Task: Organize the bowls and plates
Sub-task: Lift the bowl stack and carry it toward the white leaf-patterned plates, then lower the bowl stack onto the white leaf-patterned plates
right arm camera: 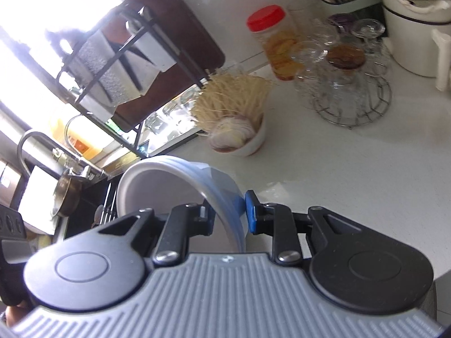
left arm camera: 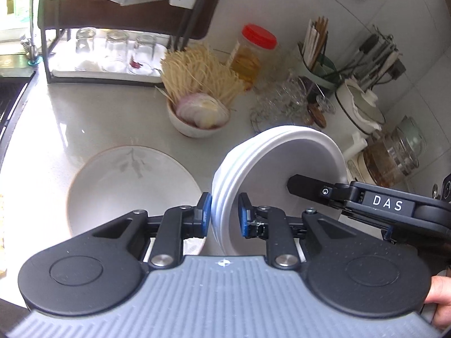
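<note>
White counter (left arm camera: pixel 93 112) fills both views, cluttered along its far edge. In the left wrist view, the left gripper (left arm camera: pixel 224 214) sits at lower centre, its blue pads (left arm camera: pixel 205 211) pressed on either side of the rim of a stack of white bowls (left arm camera: pixel 270 169), which is tipped on edge with the open side facing right. The right gripper (right arm camera: pixel 229 214) reaches in from the right of that frame, one finger inside the stack; in its own view its pads clamp the same stack's wall at lower centre. Left of the stack a large leaf-patterned plate (left arm camera: pixel 126 180) lies flat on the counter. Behind, at centre, a small bowl (left arm camera: pixel 194 125) holds onion slices and noodles. A red-lidded jar (left arm camera: pixel 251 53) stands further back, with a wire rack of glasses (right arm camera: pixel 352 90) to its right.
</note>
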